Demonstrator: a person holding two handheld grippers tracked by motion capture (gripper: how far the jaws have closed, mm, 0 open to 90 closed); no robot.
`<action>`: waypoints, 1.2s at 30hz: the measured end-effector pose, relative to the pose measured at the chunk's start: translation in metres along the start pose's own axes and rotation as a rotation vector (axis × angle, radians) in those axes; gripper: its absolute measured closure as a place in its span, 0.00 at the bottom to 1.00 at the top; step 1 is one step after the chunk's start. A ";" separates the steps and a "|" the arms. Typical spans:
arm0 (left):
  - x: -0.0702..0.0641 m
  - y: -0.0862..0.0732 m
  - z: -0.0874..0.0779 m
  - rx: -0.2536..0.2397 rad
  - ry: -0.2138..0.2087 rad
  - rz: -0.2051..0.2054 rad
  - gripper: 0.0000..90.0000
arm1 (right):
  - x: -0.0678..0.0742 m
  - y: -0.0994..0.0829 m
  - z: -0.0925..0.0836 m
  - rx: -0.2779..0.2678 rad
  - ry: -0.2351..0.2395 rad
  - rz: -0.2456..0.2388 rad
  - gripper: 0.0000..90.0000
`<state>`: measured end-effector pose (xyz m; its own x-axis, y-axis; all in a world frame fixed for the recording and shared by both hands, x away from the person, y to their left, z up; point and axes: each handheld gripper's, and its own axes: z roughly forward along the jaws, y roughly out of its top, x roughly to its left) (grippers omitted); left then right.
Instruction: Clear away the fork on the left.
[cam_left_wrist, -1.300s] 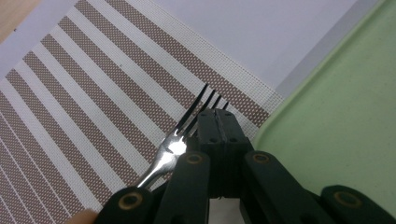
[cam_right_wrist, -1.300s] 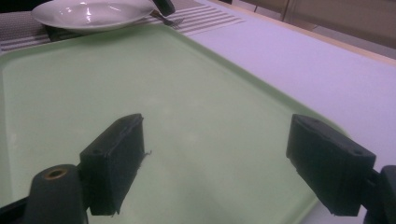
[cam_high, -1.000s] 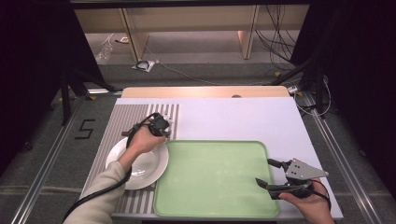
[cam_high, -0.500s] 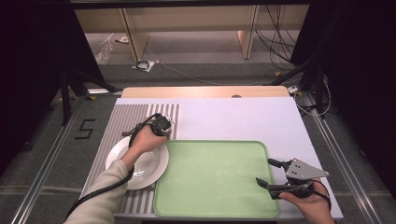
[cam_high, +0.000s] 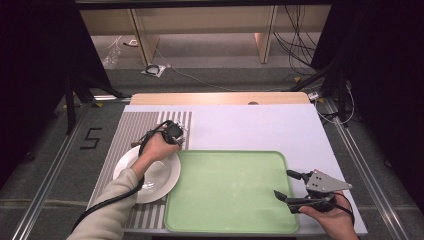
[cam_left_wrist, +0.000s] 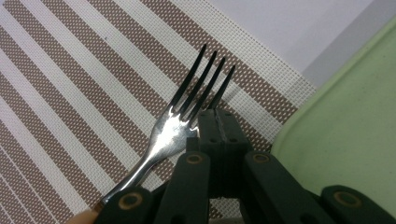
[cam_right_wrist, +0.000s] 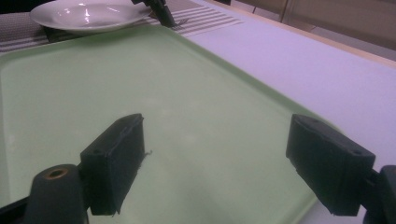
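- On the table (cam_high: 250, 125), a white sheet covers the top, with a wooden edge showing along the 12 o'clock side.
- At about 9 o'clock lies a striped placemat (cam_high: 135, 131), woven, its brown and cream bands clear in the left gripper view.
- A round white plate (cam_high: 155, 181), glossy and shallow, sits on the placemat, its rim just beside the tray's 9 o'clock edge.
- The pale green tray (cam_high: 230, 192) is a smooth rounded rectangle with a raised lip, and its floor is bare.
- The left gripper (cam_high: 175, 133) hangs over the placemat at the tray's 10 o'clock corner; its jaws are pressed together with nothing between them.
- A metal fork (cam_left_wrist: 187, 112), shiny with four dark tines, lies on the placemat just beside those closed jaws, passing under their 9 o'clock side; whether it touches them I cannot tell.
- The right gripper (cam_high: 290, 186) rests at the tray's 4 o'clock corner, jaws spread wide and empty over the green surface.
- Its grey plate and the hand (cam_high: 332, 217) sit behind, off the tray edge.
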<state>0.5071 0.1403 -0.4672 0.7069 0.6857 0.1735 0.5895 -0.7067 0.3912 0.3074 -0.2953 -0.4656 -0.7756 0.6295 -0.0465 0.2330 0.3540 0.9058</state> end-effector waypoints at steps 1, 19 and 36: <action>0.000 0.001 0.001 0.001 0.003 -0.001 1.00 | 0.000 0.000 0.000 0.000 0.000 0.000 0.23; 0.016 0.021 0.012 0.020 0.028 -0.049 1.00 | 0.000 0.000 0.000 0.006 0.002 -0.003 0.23; 0.031 0.031 0.018 0.032 0.046 -0.084 1.00 | 0.000 0.000 0.000 0.003 0.002 -0.003 0.23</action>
<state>0.5542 0.1367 -0.4662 0.6359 0.7498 0.1830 0.6588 -0.6509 0.3773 0.3074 -0.2956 -0.4659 -0.7774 0.6271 -0.0489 0.2318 0.3579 0.9045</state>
